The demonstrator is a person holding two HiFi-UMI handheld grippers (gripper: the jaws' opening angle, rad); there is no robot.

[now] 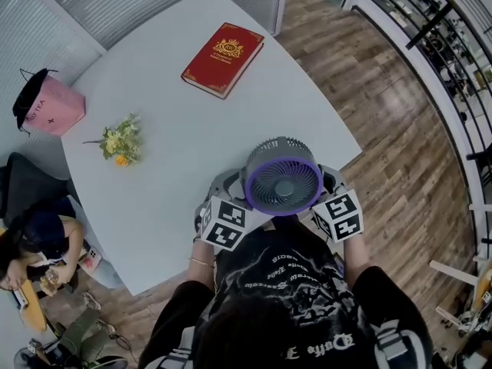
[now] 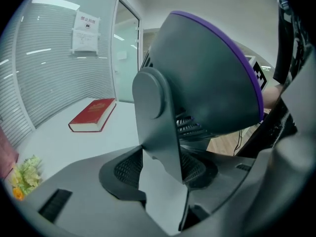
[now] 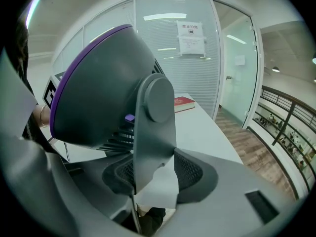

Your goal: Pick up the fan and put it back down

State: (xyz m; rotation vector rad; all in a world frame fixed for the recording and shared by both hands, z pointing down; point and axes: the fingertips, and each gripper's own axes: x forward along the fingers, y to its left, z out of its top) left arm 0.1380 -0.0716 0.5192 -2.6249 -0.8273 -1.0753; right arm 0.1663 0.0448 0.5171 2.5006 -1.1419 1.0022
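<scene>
A grey fan (image 1: pixel 283 177) with a purple front ring sits between my two grippers at the near edge of the white table (image 1: pixel 169 175), its face tilted up toward me. My left gripper (image 1: pixel 229 184) is shut on the fan's left stand arm (image 2: pixel 159 132), which fills the gap between the mesh pads (image 2: pixel 124 170) in the left gripper view. My right gripper (image 1: pixel 330 183) is shut on the opposite stand arm (image 3: pixel 154 142), seen between its pads (image 3: pixel 190 174) in the right gripper view. The fan's base is hidden in every view.
A red book (image 1: pixel 223 48) lies at the table's far side, and a small flower bunch (image 1: pixel 121 141) lies at its left. A pink bag (image 1: pixel 50 104) stands beyond the left edge. A person (image 1: pixel 34 244) sits low at the left. A railing (image 1: pixel 430 60) runs along the right.
</scene>
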